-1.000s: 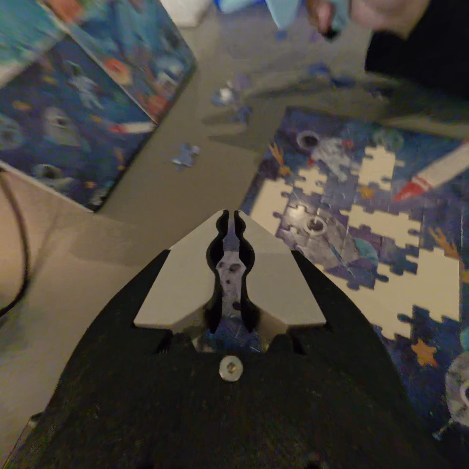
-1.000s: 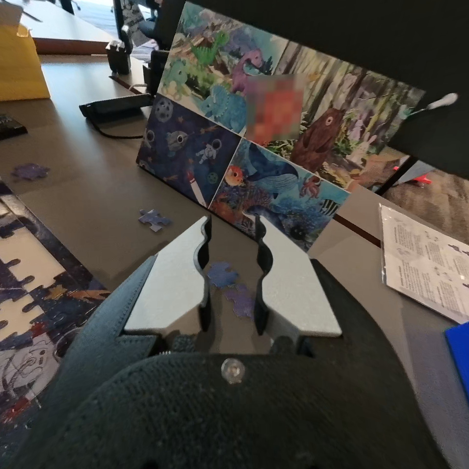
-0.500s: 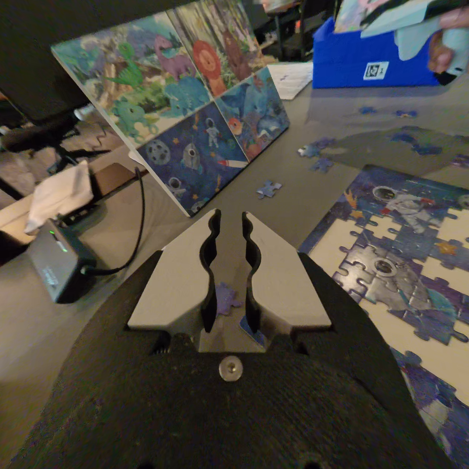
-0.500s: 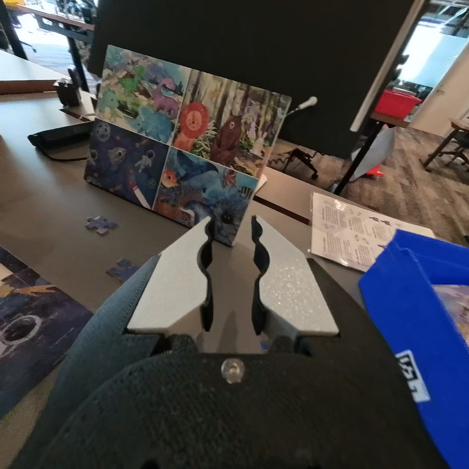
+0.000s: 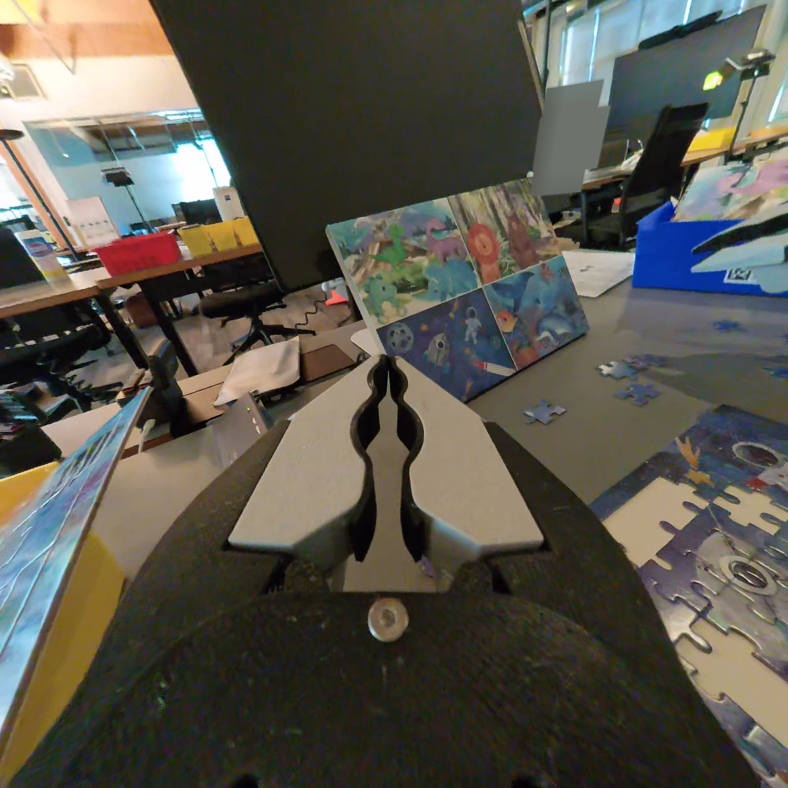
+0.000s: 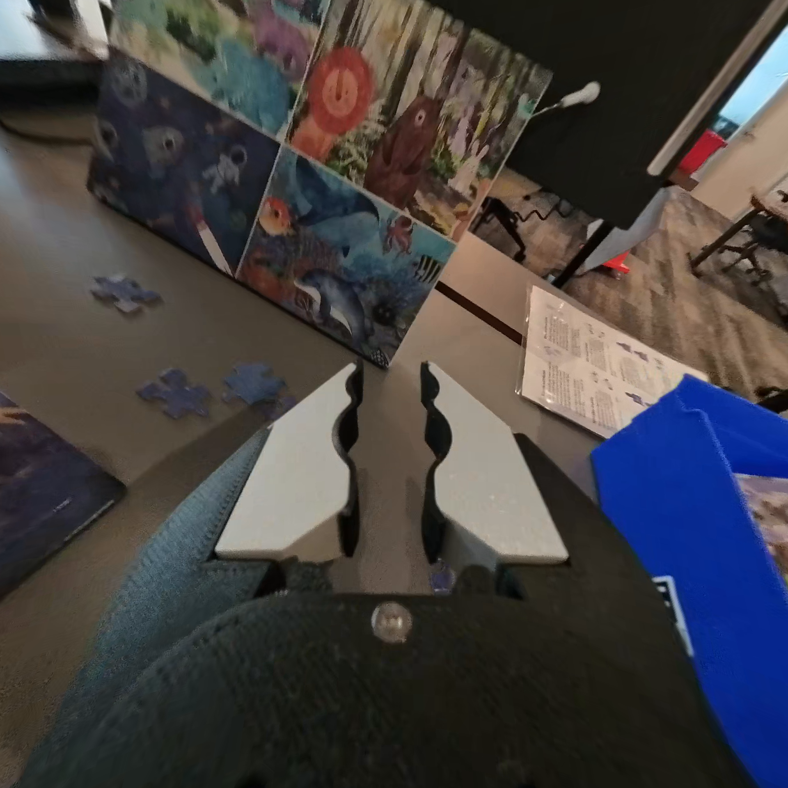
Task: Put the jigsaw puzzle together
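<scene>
1. Left gripper (image 5: 389,370): fingers together at the tips, nothing seen between them. A sliver of purple piece shows low by the finger roots; whether it is held cannot be told.
2. Right gripper (image 6: 391,370): fingers apart, empty, low over the surface (image 6: 64,366).
3. Puzzle (image 5: 725,554): lies flat, right of the left gripper; partly filled, several pale gaps showing.
4. Loose pieces (image 6: 175,392) lie just left of the right fingers; another piece (image 5: 543,412) sits between puzzle and picture board (image 5: 460,290).
5. Blue bin (image 6: 699,533) stands at far right; a paper sheet (image 6: 597,366) lies beyond it.
6. Step judged: between placements, fetching a piece. Next move calls for swinging the right fingers left onto a loose piece, closing on its edge.
</scene>
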Tool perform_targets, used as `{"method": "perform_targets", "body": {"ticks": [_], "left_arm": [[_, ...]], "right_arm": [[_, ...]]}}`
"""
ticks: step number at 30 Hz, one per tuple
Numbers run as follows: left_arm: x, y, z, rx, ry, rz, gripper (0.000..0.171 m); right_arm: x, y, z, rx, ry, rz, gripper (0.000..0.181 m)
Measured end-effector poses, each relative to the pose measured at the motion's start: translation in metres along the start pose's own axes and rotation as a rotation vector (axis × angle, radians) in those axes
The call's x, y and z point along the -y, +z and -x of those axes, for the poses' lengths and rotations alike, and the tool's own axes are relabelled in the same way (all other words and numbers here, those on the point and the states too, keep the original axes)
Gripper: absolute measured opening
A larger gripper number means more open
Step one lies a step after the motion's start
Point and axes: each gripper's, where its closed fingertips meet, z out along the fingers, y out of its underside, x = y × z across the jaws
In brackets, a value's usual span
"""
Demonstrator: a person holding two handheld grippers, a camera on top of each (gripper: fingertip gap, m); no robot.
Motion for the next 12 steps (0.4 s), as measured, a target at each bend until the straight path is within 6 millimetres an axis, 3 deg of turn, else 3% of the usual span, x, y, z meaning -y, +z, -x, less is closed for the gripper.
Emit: {"method": "perform_targets", "body": {"ticks": [12], "left_arm": [[-0.012, 0.007, -0.019, -0.05, 0.092, 0.065, 0.0]], "right_arm": [[-0.012, 0.014, 0.022, 0.044, -0.065, 0.072, 0.029]]}}
